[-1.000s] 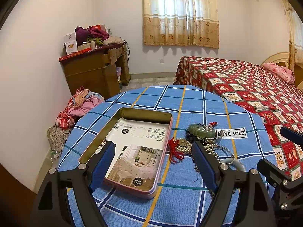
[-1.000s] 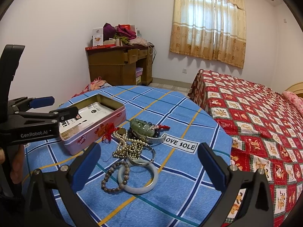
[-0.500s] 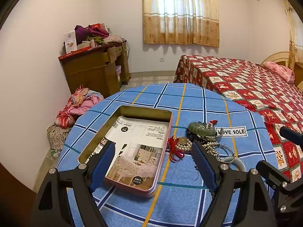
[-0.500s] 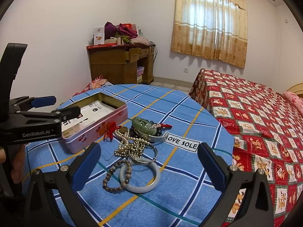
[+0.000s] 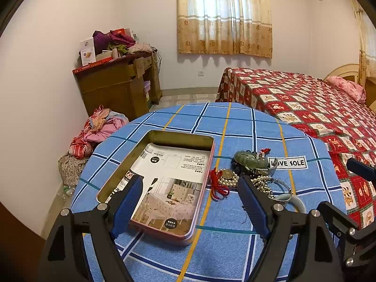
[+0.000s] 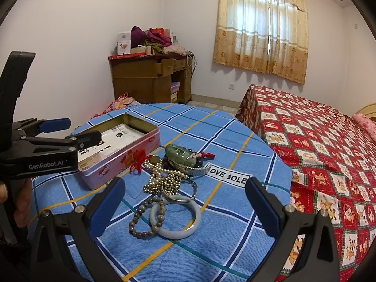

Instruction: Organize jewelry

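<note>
Both jaws spread wide, empty: left gripper [image 5: 191, 197] above the pink tin [image 5: 199, 202], right gripper [image 6: 185, 197] above the tangled jewelry pile [image 6: 171, 178] right of it. Likely snag: pearls [image 6: 162, 178] dragging the near bangle [image 6: 176, 221] and bead bracelet [image 6: 145, 221] off the table [image 6: 211, 246].

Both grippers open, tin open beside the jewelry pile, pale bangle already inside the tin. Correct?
Not quite. The pale bangle is not in the tin; the right wrist view shows it lying on the tablecloth at the near end of the jewelry pile, beside the brown bead bracelet. The rest holds: left gripper and right gripper are open.
</note>
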A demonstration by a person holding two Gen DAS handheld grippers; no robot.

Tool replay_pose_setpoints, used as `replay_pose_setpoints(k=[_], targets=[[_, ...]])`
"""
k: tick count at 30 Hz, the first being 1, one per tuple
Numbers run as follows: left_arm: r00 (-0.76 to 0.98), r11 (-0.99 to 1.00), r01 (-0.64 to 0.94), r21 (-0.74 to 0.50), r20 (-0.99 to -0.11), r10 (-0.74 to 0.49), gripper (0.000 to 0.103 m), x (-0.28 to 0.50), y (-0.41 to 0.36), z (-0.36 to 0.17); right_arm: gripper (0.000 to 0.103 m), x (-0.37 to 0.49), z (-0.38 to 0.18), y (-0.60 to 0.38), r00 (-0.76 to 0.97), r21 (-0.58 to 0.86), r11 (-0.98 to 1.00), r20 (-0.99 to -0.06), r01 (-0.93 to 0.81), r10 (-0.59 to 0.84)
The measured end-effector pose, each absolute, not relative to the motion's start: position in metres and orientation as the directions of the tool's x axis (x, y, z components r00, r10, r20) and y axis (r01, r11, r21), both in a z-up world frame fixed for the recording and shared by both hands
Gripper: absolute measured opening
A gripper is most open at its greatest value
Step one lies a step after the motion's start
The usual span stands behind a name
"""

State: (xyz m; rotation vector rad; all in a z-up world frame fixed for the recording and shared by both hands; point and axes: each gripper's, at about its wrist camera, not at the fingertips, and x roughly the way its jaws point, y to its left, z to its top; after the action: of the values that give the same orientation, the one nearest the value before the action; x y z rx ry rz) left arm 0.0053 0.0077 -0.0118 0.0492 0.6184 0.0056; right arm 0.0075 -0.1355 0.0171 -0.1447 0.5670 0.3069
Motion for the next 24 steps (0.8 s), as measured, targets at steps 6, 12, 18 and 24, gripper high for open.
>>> replay_pose_setpoints(k=[6, 12, 18, 24], targets=[[0.810, 0.999, 0.009, 0.049, -0.585, 0.021, 0.083, 0.005, 0.008, -0.017, 0.103, 0.008, 0.011, -0.132, 0.794, -0.046, 0.944, -0.554, -0.327, 0.248], [0.803, 0.998, 0.009, 0.056, -0.595, 0.026, 0.083, 0.010, 0.006, -0.019, 0.103, 0.009, 0.006, -0.133, 0.788, -0.034, 0.945, -0.563, -0.324, 0.250], [0.782, 0.998, 0.012, 0.060, -0.623, 0.028, 0.083, 0.022, 0.005, -0.028, 0.103, 0.017, -0.001, -0.141, 0.772, -0.019, 0.949, -0.586, -0.314, 0.244], [0.774, 0.997, 0.047, 0.058, -0.633, 0.000, 0.083, 0.040, -0.005, -0.028, 0.103, 0.028, -0.011, -0.152, 0.763, -0.008, 0.957, -0.605, -0.290, 0.226]])
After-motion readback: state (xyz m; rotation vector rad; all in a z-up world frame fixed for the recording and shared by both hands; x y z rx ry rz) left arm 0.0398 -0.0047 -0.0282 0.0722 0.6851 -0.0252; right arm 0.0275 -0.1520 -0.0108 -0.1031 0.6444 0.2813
